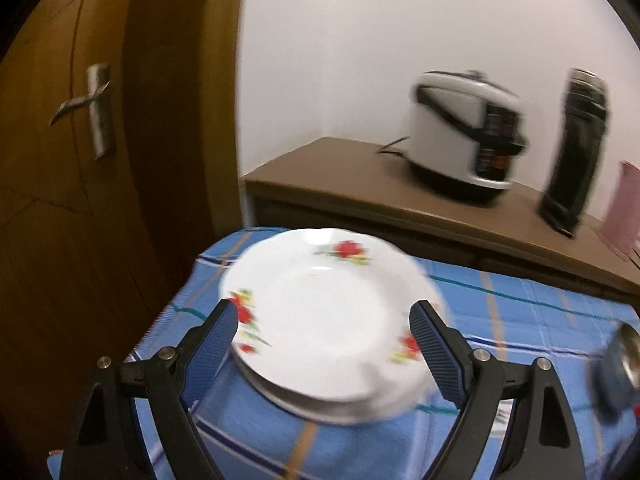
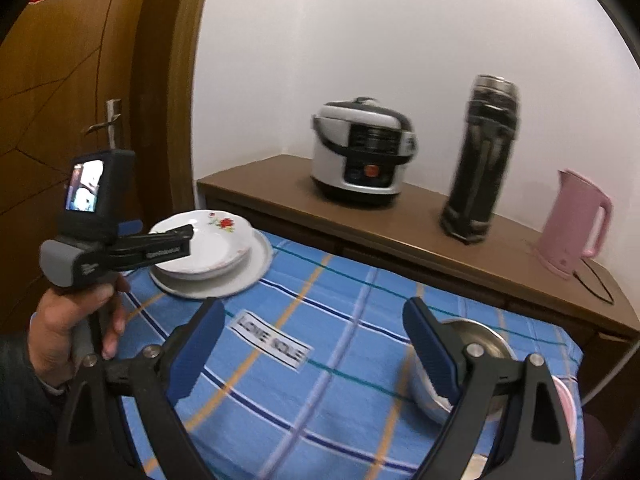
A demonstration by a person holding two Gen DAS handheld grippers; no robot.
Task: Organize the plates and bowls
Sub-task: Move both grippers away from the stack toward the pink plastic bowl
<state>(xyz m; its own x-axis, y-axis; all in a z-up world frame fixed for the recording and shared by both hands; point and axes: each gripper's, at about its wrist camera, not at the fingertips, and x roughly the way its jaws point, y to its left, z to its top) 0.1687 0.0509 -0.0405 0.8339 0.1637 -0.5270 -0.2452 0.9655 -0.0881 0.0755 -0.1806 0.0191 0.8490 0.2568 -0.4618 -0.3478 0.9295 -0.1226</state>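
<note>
A stack of white plates with red flowers [image 1: 320,320] rests on the blue checked tablecloth [image 1: 520,320], near its far left corner. My left gripper [image 1: 324,320] stands open, its blue pads either side of the top plate's rim and not pressing on it. In the right wrist view a hand holds that left gripper [image 2: 172,240] over the same plates [image 2: 208,252]. My right gripper [image 2: 316,344] is open over bare cloth with nothing between its fingers. A steel bowl [image 2: 476,336] sits in a white bowl [image 2: 428,396], partly hidden behind the right finger.
Behind the table stands a brown cabinet [image 2: 280,184] carrying a rice cooker [image 2: 364,152], a tall black flask [image 2: 480,160] and a pink kettle [image 2: 572,224]. A wooden door [image 2: 60,80] is at the left. A label [image 2: 274,340] lies mid-cloth.
</note>
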